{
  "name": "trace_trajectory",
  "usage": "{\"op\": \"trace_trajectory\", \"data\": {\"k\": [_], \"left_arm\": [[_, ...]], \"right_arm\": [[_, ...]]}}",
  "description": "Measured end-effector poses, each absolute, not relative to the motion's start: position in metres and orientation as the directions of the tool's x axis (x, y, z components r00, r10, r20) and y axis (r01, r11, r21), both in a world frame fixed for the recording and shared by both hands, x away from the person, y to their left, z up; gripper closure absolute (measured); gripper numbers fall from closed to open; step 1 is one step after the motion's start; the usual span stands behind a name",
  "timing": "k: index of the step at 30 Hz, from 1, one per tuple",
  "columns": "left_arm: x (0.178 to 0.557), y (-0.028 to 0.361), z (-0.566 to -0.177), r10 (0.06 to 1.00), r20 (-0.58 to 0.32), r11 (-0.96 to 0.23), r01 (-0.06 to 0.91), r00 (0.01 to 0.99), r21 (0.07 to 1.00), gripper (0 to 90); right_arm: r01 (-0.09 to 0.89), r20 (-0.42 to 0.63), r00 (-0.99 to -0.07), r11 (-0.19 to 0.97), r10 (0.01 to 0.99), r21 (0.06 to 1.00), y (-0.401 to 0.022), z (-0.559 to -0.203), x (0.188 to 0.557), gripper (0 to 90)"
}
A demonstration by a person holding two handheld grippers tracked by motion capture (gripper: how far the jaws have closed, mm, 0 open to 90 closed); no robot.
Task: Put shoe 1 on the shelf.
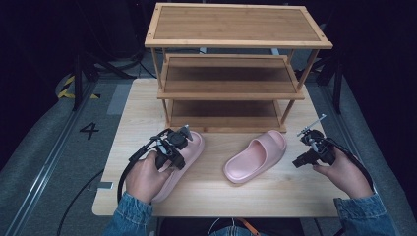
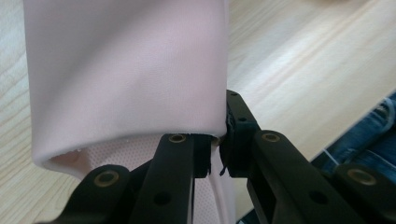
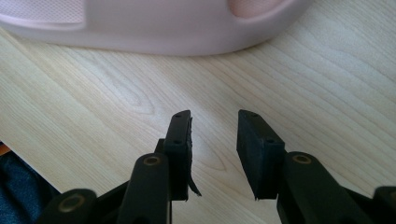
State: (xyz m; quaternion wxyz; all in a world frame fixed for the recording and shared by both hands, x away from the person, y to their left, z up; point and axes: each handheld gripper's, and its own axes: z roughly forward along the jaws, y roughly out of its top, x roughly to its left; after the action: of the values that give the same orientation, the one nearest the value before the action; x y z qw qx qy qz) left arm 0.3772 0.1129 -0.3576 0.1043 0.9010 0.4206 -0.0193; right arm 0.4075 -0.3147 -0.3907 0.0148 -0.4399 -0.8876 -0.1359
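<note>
From the high view, a three-tier bamboo shoe rack (image 1: 231, 64) stands at the far side of the light wooden tabletop (image 1: 290, 196). In front of it lie two pink foam slide sandals – the left pink sandal (image 1: 189, 152) under the person's left hand (image 1: 145, 179), the right pink sandal (image 1: 255, 156) lying free near the middle. The left tool (image 1: 172, 147) sits on the left sandal; the right tool (image 1: 307, 142) hovers near the tabletop's right edge, apart from the right sandal, held by the right hand (image 1: 344, 174).

In the left gripper view, the left tool (image 2: 215, 154) has its jaws pinched onto the edge of the left sandal's strap (image 2: 126, 74).

In the right gripper view, the right tool (image 3: 214, 135) has its jaws parted with nothing between them – bare tabletop (image 3: 116, 107) beneath, the right sandal (image 3: 187, 28) lying just beyond.
</note>
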Motion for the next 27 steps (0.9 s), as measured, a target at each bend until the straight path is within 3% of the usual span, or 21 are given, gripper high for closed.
{"op": "trace_trajectory", "data": {"k": [27], "left_arm": [[0.378, 0.093, -0.259, 0.682, -0.019, -0.697, 0.659, 0.731, 0.282, 82.1]], "right_arm": [[0.792, 0.142, -0.600, 0.558, 0.788, 0.248, -0.324, -0.385, 0.400, 65.9]]}}
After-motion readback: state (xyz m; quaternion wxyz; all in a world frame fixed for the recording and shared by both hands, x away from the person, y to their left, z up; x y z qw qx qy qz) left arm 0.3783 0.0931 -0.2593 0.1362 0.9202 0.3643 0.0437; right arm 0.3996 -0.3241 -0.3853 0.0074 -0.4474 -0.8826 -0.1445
